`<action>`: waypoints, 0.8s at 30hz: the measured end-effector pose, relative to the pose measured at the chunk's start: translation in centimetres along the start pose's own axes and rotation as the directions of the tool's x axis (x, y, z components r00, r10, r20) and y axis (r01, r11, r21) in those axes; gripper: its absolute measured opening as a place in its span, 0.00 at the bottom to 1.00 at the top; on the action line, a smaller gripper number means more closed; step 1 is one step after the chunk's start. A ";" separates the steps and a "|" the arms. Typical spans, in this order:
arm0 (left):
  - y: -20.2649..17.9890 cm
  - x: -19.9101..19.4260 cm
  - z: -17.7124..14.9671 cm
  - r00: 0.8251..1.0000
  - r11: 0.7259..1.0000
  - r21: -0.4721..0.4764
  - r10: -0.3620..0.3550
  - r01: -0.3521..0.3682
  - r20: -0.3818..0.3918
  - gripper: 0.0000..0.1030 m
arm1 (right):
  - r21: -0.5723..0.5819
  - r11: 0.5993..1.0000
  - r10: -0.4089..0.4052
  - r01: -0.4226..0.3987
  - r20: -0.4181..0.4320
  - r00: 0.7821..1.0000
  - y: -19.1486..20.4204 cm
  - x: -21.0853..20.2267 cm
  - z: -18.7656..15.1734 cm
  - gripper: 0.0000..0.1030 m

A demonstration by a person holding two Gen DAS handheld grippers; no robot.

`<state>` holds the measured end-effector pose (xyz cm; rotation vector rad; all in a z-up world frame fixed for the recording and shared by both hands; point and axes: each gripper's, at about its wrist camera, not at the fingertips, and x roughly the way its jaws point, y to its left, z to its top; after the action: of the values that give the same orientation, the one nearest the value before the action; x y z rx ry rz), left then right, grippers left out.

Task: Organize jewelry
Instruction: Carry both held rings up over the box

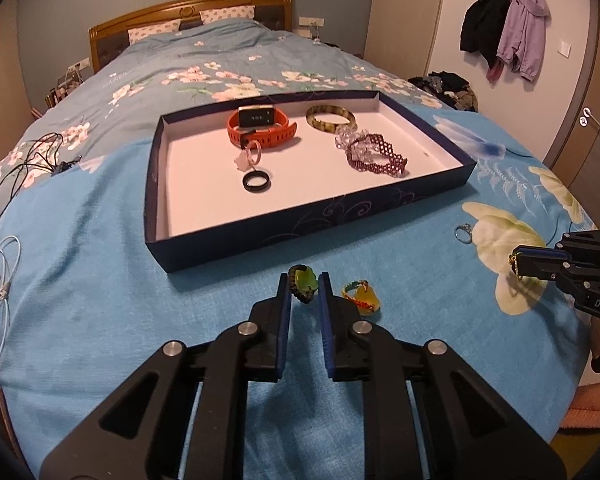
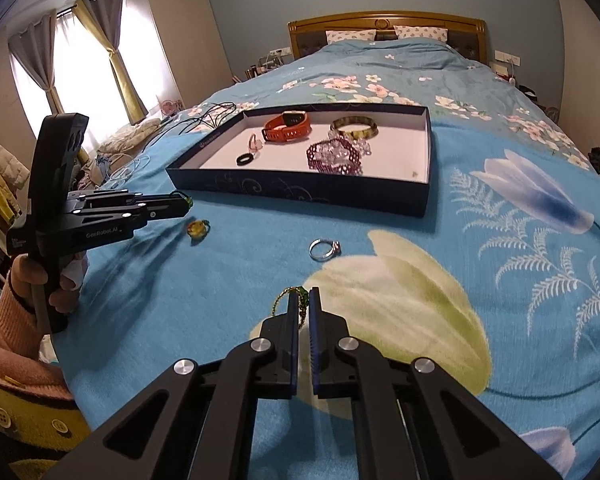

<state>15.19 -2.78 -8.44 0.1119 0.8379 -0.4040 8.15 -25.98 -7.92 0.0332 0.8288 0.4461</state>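
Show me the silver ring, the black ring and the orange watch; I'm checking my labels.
silver ring (image 2: pixel 325 249): right wrist view, on its band, lying on the blanket.
black ring (image 1: pixel 256 182): left wrist view, on its front rim, inside the box.
orange watch (image 1: pixel 272 136): left wrist view, on its strap.

Counts: one tray (image 1: pixel 300 222); inside it one watch (image 1: pixel 260 128), three bracelets, two rings. On blanket: three pendants, one silver ring (image 2: pixel 324 249).
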 end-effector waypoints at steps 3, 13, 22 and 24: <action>0.1 -0.6 0.1 1.000 1.000 -0.005 -0.002 0.002 0.019 0.13 | 0.002 1.000 0.003 -0.003 0.011 1.000 0.0 -0.1 0.4 0.03; -0.3 -2.4 0.7 0.997 1.000 0.002 0.002 -0.002 0.082 0.14 | -0.014 1.000 0.021 -0.021 0.066 0.998 0.7 -0.2 2.4 0.03; -0.2 -3.2 1.5 0.993 1.000 0.000 0.006 -0.006 0.117 0.14 | -0.021 1.000 0.018 -0.016 0.099 0.995 0.5 0.3 4.4 0.03; -0.3 -3.3 1.7 0.992 1.000 0.001 0.008 -0.008 0.123 0.14 | -0.024 1.000 0.019 -0.017 0.103 0.994 0.5 0.5 4.8 0.03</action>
<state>14.31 -2.47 -4.88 0.0910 0.7158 -0.4001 11.74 -24.61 -4.90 0.0423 0.7217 0.4668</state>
